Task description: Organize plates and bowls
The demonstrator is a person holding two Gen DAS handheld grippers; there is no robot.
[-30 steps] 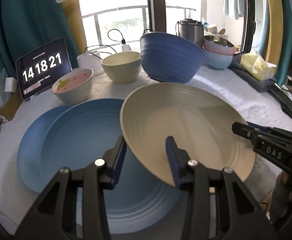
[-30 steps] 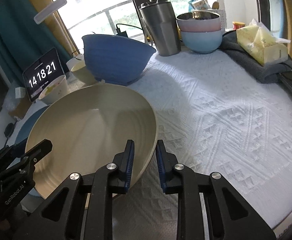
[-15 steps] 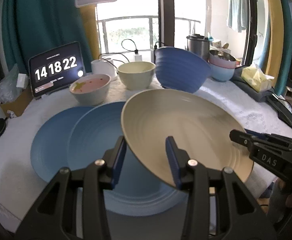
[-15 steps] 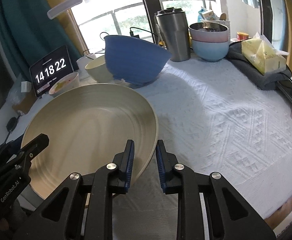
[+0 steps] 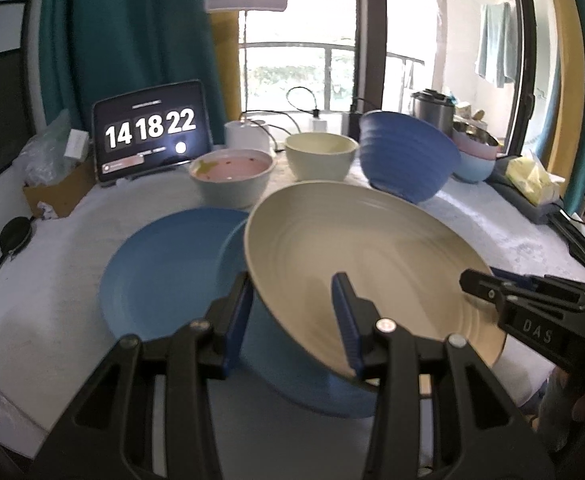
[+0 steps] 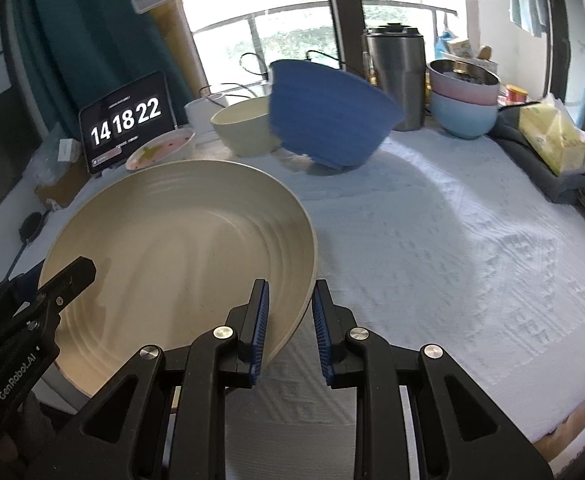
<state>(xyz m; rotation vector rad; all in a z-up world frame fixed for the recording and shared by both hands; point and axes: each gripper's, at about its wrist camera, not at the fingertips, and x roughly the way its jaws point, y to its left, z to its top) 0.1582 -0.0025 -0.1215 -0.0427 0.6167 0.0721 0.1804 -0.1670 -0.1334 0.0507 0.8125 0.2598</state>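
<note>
Left gripper (image 5: 292, 312): clamped on the near-left rim of the cream plate (image 5: 372, 276), one finger below the rim, the other over the inner face. Right gripper (image 6: 288, 320): clamped on the plate's near-right rim, rim edge-on between the blue pads. Each gripper shows in the other's view, at the plate's opposite side.

Table (image 6: 452, 240): covered with a white textured cloth, bare over its right half.

Cream plate: ribbed, tilted, held clear of the cloth between the two grippers. Its left part hangs over the blue plates (image 5: 164, 272), two of them overlapping on the near-left of the table.

Dark blue bowl (image 6: 328, 116): largest bowl, ribbed, at far centre, tilted; motion-blurred in the right wrist view.

Tablet (image 5: 152, 132): propped far left, showing 14 18 22.

Steel tumbler (image 6: 396, 76): lidded, upright, behind and right of the dark blue bowl.

Stacked bowls (image 6: 464, 108): far right, light blue at the bottom, pink above, a metal one on top.

Cream bowl (image 5: 320, 156): just left of the dark blue bowl.

Pink-lined bowl (image 5: 232, 176): left of the cream bowl, something yellow inside.

Yellow tissue pack (image 6: 556, 136): far right, lying on a dark folded cloth (image 6: 532, 160).
</note>
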